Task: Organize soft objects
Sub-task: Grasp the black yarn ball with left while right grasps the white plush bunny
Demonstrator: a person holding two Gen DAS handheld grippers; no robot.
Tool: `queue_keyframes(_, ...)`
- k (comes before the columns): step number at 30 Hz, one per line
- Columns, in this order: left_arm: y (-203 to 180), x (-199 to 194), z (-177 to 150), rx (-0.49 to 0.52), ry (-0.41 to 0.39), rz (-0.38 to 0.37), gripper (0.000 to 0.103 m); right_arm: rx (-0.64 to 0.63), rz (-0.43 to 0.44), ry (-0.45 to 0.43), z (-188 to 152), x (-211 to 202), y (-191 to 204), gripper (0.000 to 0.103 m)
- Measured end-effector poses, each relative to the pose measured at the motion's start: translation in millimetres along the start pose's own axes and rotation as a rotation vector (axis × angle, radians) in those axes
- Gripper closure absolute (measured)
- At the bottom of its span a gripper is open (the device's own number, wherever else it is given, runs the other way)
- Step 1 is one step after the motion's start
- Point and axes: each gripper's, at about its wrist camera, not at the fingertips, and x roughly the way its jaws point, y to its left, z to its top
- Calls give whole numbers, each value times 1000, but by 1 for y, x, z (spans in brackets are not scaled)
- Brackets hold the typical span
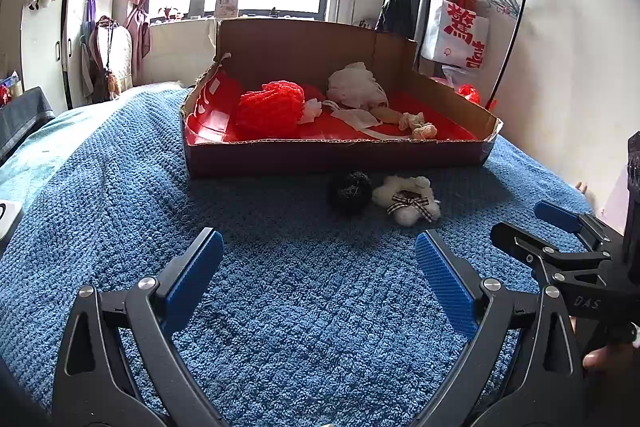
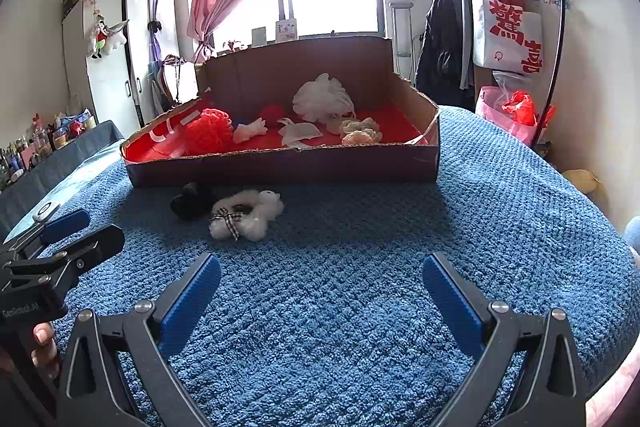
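Both grippers, left point(image 1: 319, 259) and right point(image 2: 321, 281), sit spread wide and empty over the blue blanket point(image 1: 300, 307), so I'd grab the white fluffy scrunchie point(image 1: 407, 201) beside the black pom-pom point(image 1: 349, 191), just outside the cardboard box point(image 1: 332, 157), pinching its middle gently.

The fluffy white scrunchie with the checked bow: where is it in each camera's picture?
Left wrist view: white scrunchie right of centre, on the blue blanket.
Right wrist view: left of centre.
Shared landmark: the cardboard box just behind it.
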Motion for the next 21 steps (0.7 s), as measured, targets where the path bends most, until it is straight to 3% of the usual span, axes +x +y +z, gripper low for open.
queue_keyframes(10,15,18,24,8,73,-55,5,19,78,66,23,23,-2,0)
queue_keyframes(21,14,52,54,123,171,-123,5,-77,235,247,60,67,5,0)
